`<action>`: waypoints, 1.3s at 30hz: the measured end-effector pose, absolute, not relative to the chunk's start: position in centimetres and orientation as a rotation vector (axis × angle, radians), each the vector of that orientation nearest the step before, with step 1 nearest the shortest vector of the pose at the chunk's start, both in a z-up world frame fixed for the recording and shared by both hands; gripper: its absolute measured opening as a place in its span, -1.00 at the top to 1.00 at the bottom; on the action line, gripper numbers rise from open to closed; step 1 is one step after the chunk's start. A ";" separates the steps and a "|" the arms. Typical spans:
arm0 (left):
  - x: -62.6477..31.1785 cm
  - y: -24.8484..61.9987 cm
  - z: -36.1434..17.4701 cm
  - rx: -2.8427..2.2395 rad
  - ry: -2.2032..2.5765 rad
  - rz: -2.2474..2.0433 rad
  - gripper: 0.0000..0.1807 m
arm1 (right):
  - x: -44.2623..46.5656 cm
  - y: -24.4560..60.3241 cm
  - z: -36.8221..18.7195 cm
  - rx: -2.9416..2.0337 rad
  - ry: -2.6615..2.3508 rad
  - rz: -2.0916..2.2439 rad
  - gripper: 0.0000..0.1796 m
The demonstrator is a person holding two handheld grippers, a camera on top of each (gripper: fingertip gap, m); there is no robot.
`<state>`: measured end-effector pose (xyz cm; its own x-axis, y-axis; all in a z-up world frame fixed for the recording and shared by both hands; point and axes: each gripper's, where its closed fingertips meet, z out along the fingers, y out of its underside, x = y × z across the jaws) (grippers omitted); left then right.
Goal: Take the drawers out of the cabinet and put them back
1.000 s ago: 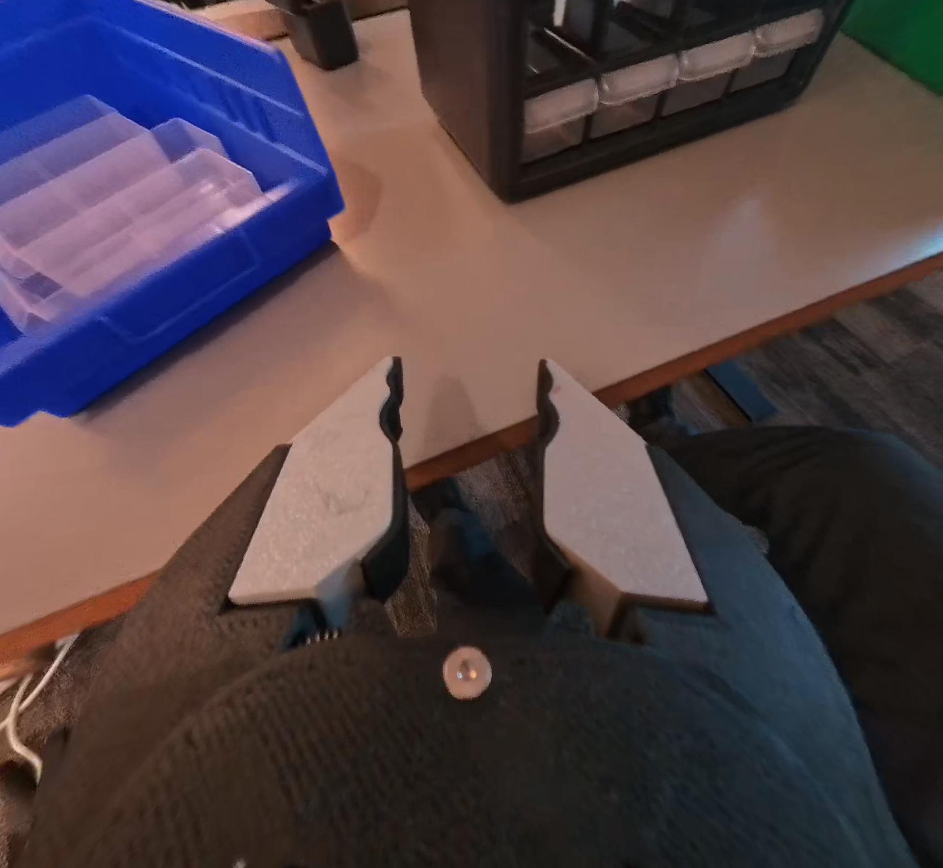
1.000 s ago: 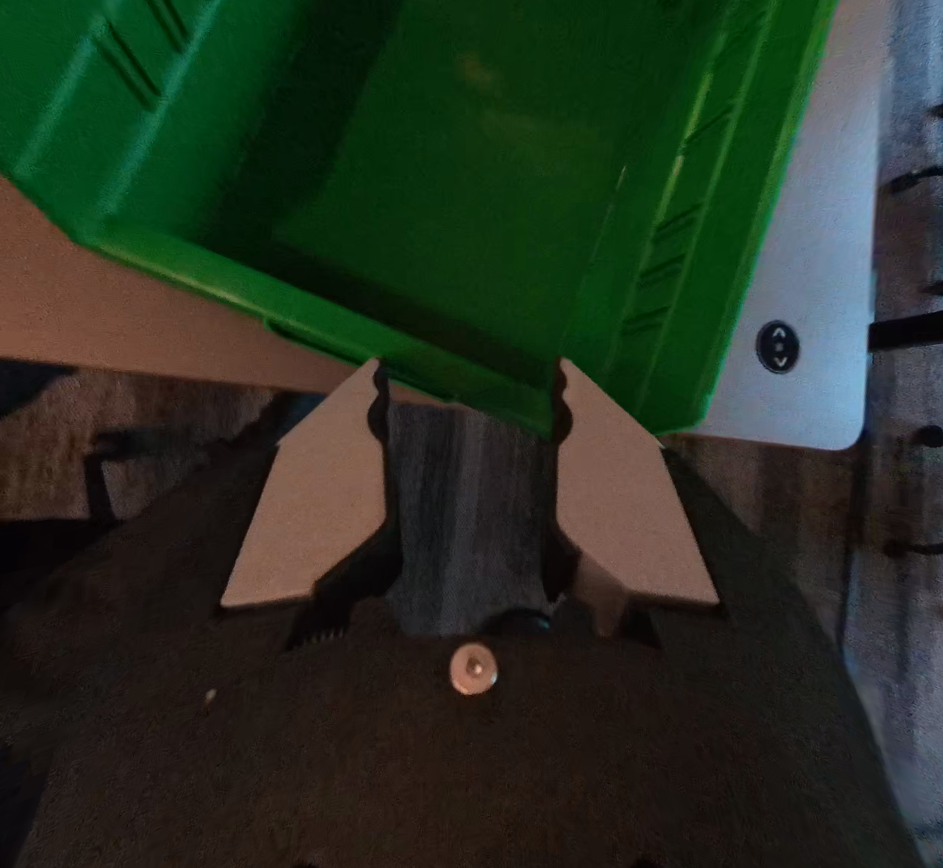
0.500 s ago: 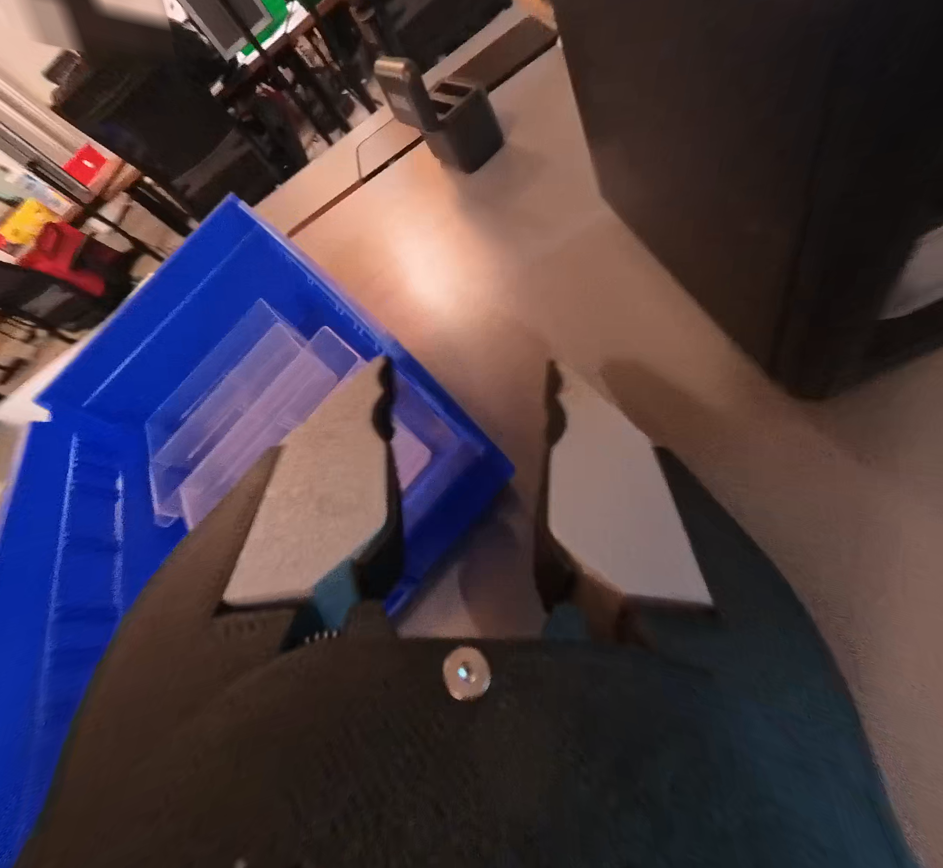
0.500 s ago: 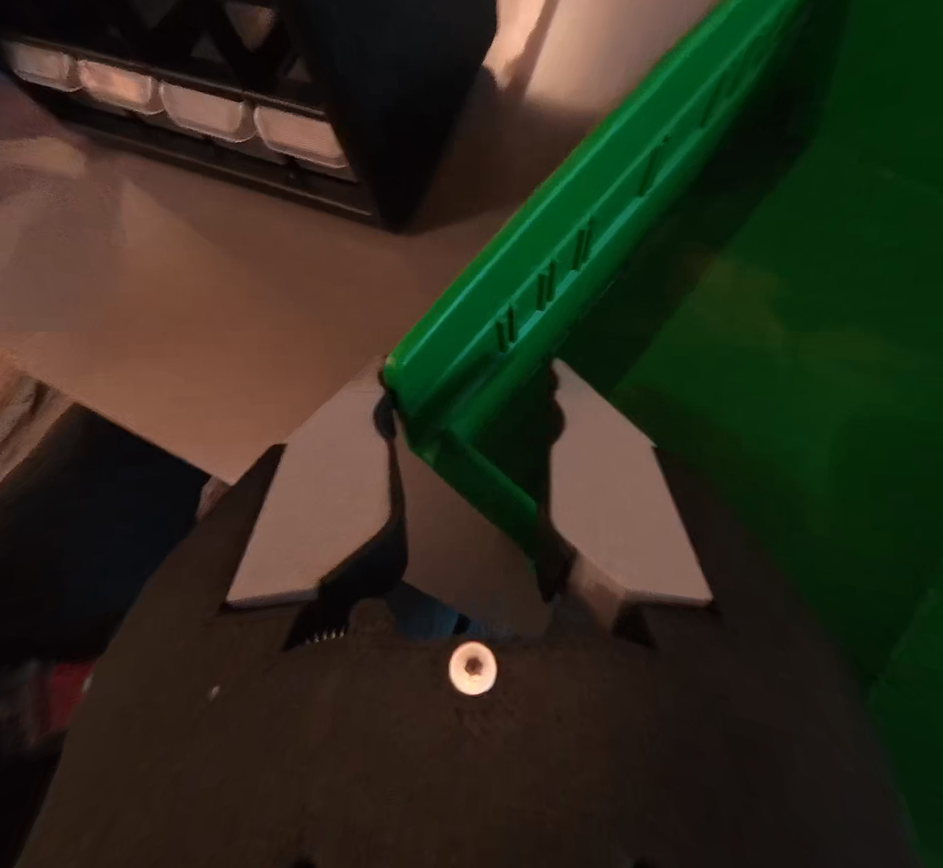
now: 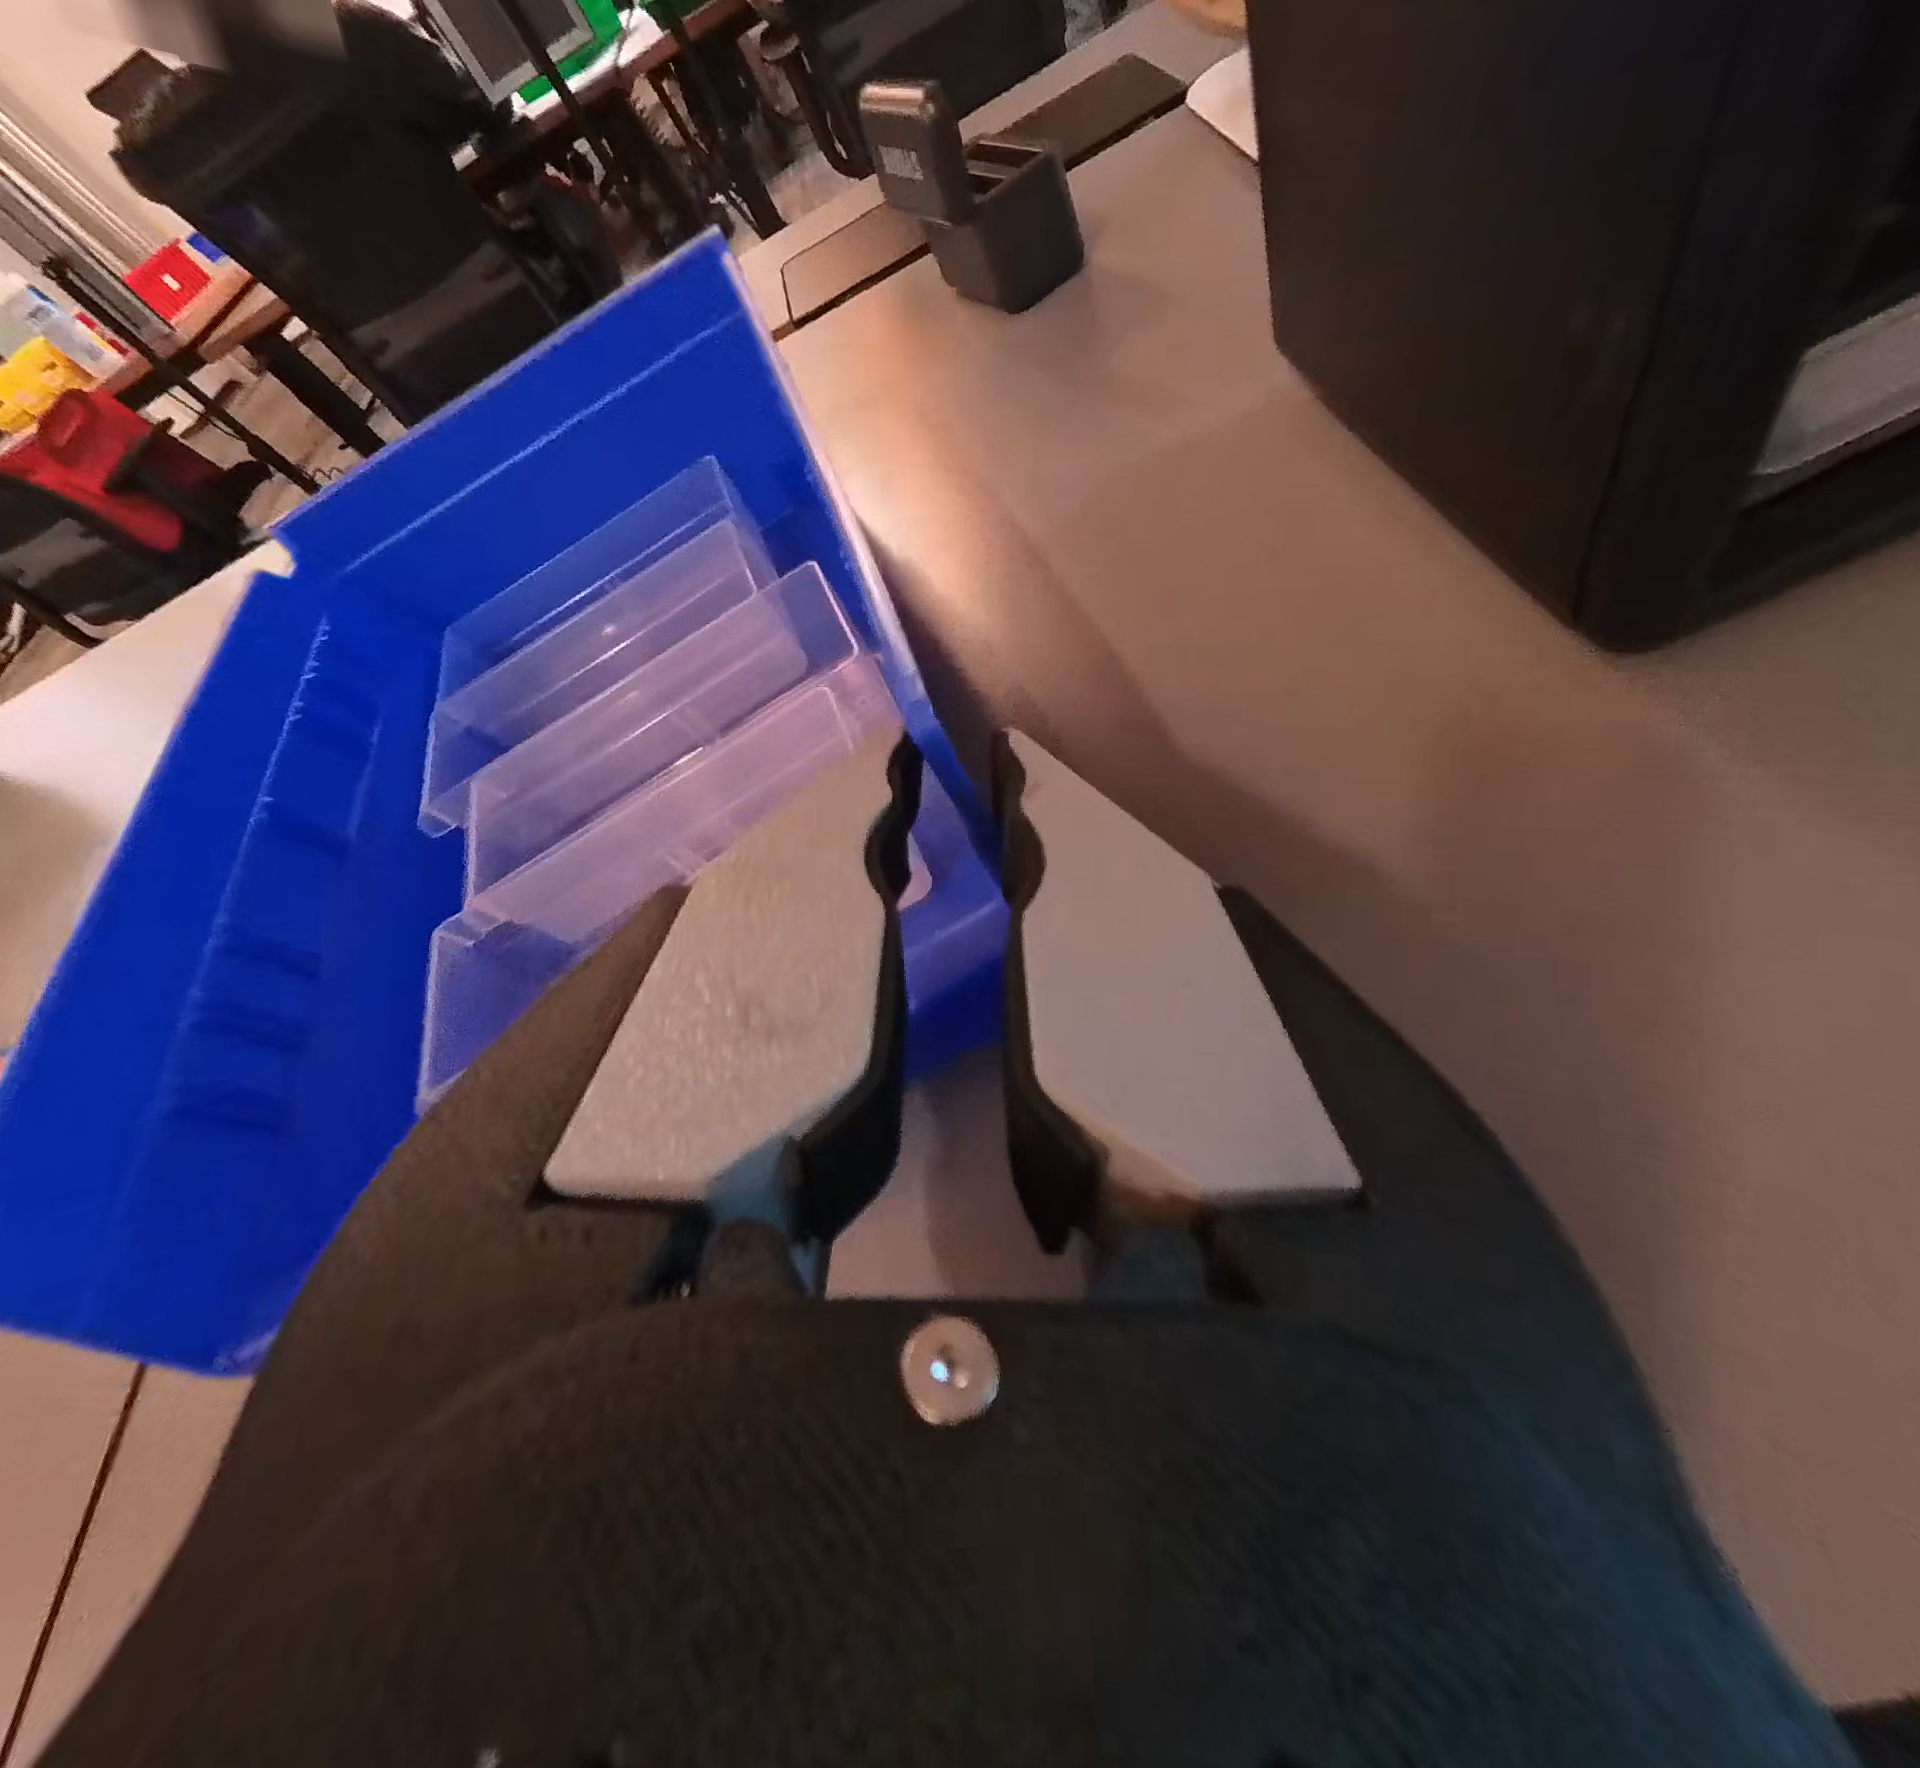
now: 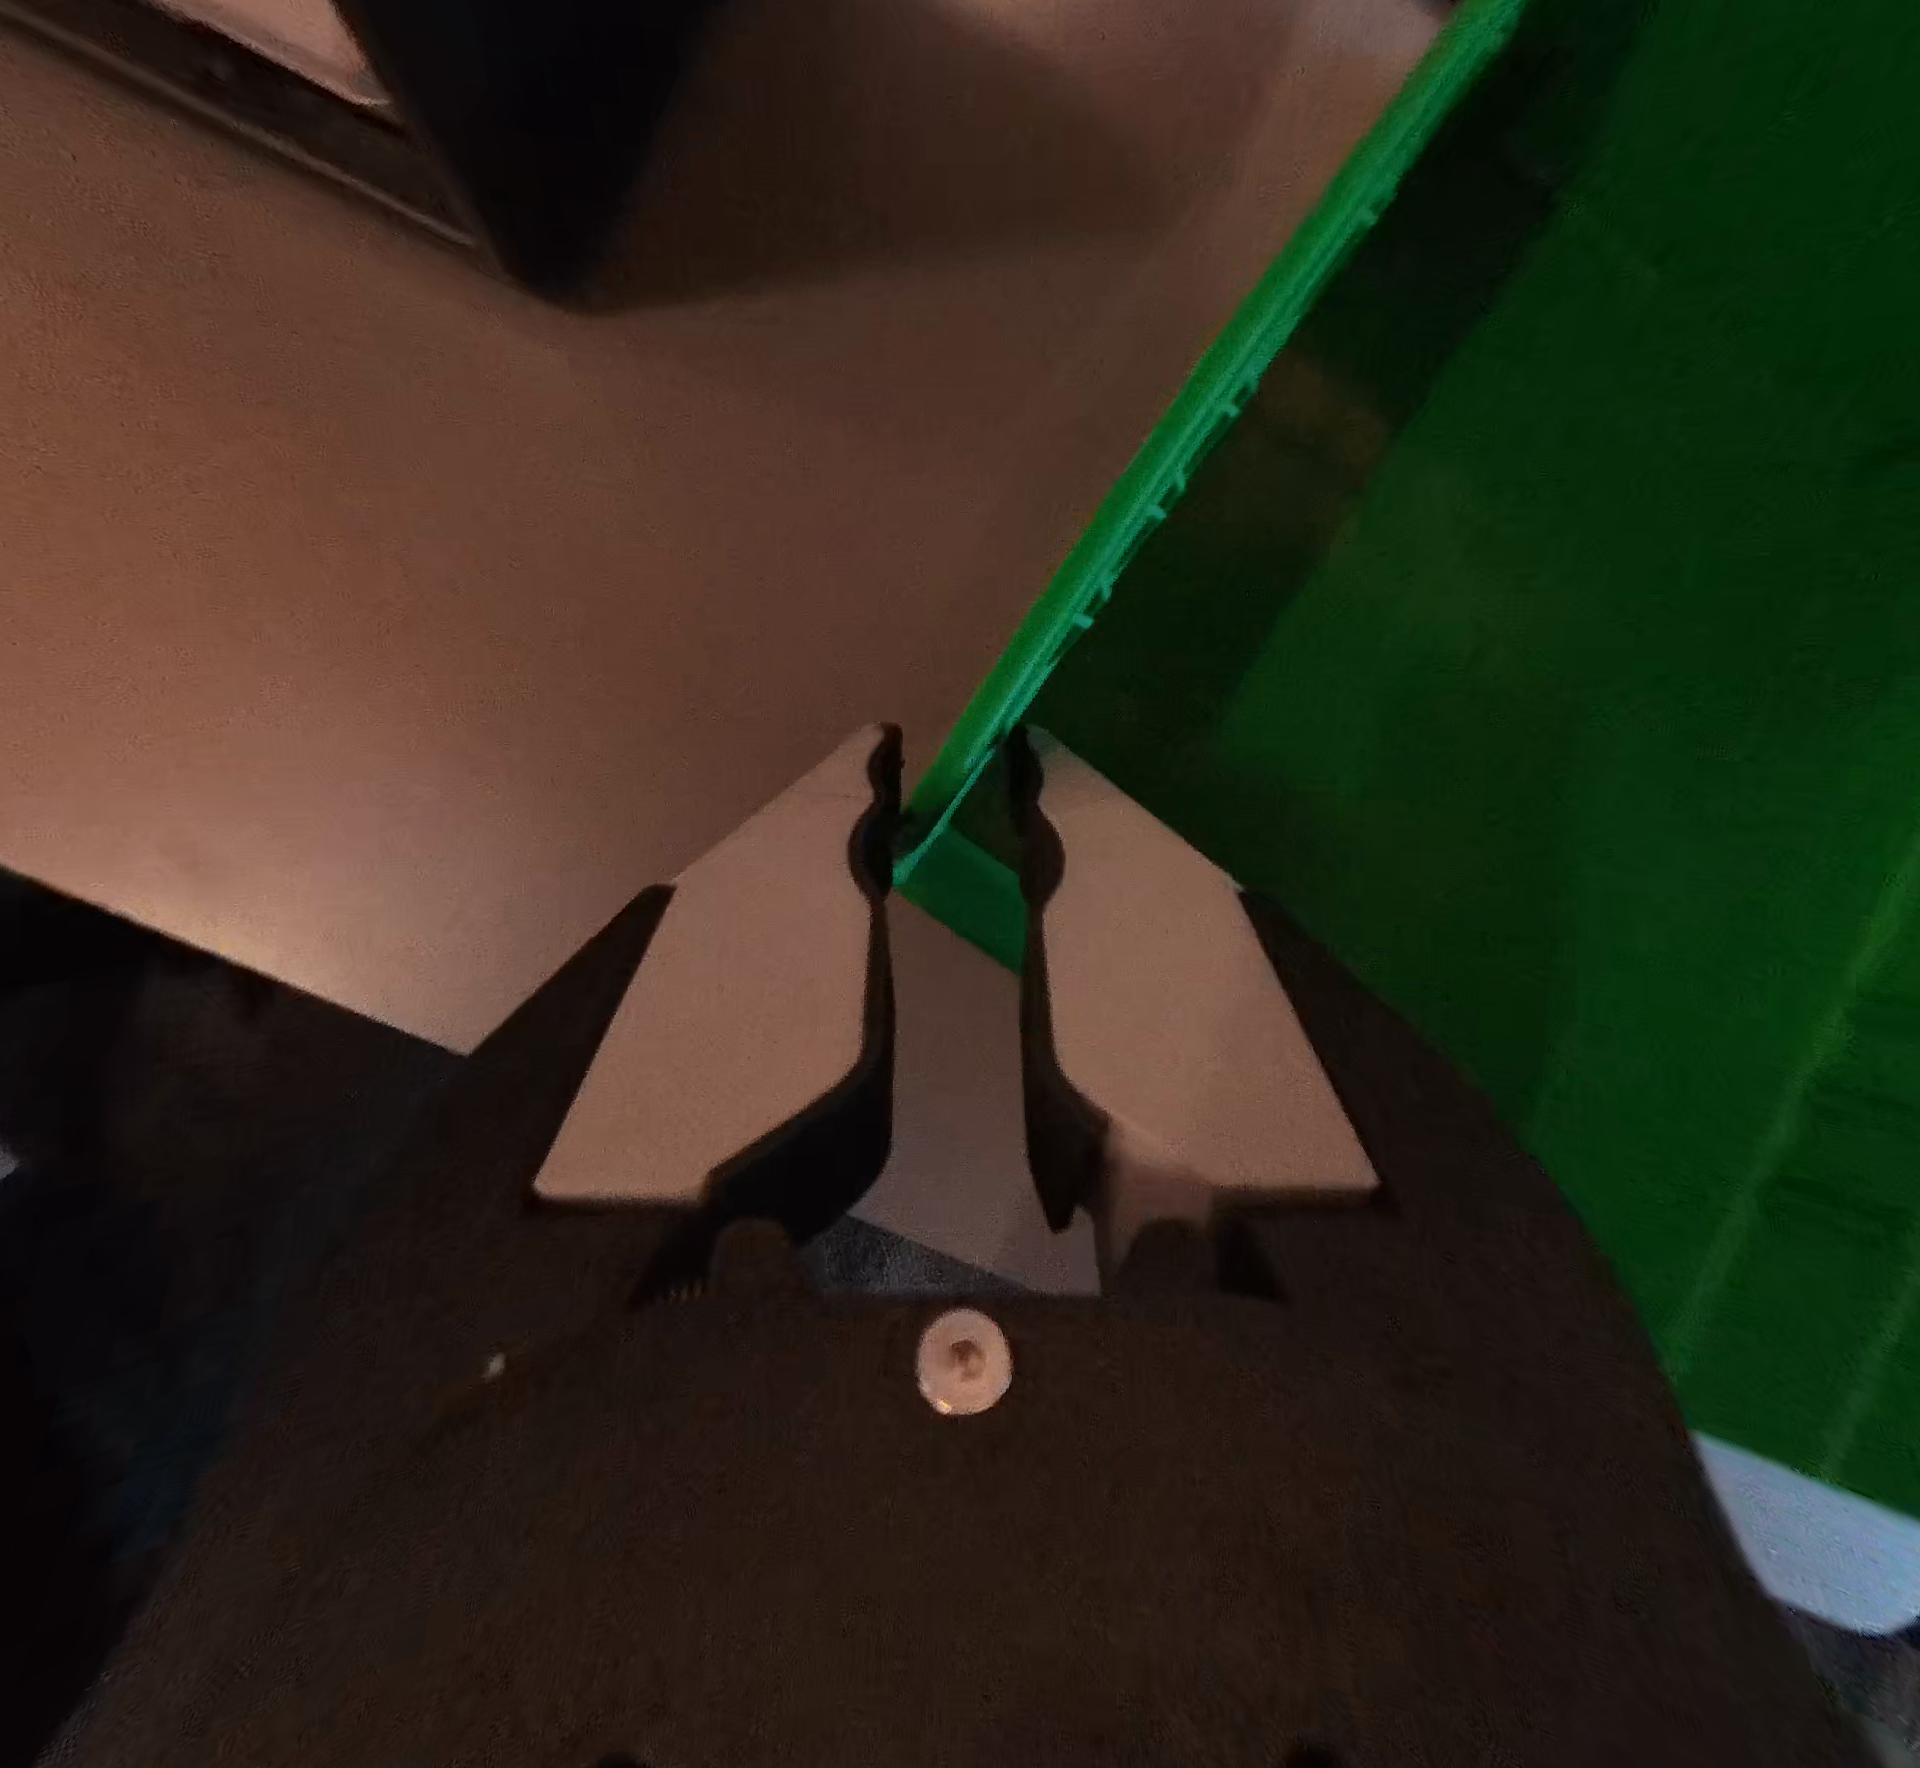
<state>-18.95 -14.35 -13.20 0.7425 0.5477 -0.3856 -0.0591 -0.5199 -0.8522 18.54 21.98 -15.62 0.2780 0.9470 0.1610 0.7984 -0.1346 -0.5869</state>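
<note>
Left tool (image 5: pixel 951 762) is pinching the near right corner wall of the blue bin (image 5: pixel 187 970), fingers nearly together with the wall between them; right tool (image 6: pixel 951 752) is likewise clamping the near left corner of the green bin (image 6: pixel 1558 575). 3 clear drawers (image 5: pixel 634 721) are lying in the blue bin just ahead-left of the left tool, long axes running across its line of sight, so the left tool is nearer. The black cabinet (image 5: pixel 1558 212) is sitting ahead-right on the tabletop (image 5: pixel 1299 835).
</note>
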 end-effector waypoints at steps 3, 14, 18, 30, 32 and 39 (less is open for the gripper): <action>-17.1 -14.9 -11.4 -1.905 -0.368 0.793 0.72 | 18.7 21.4 -13.1 -1.946 -1.429 0.361 0.64; -8.0 -10.4 -11.0 -1.837 -0.136 0.604 0.56 | 9.3 12.4 -11.2 -1.633 -1.397 0.912 0.21; -8.5 -6.9 -12.3 -1.893 -0.057 0.592 0.43 | 6.5 14.1 -12.3 -1.613 -1.415 0.889 0.17; -13.1 -1.2 -14.1 -2.027 -0.077 0.496 0.72 | 1.2 17.7 -14.9 -1.680 -1.597 0.810 0.61; -13.7 -0.9 -14.1 -2.033 -0.085 0.511 0.72 | 0.7 17.8 -14.9 -1.684 -1.563 0.830 0.61; -9.7 -3.7 -12.6 -1.941 -0.080 0.444 0.59 | 3.4 17.2 -12.6 -1.600 -1.449 0.805 0.48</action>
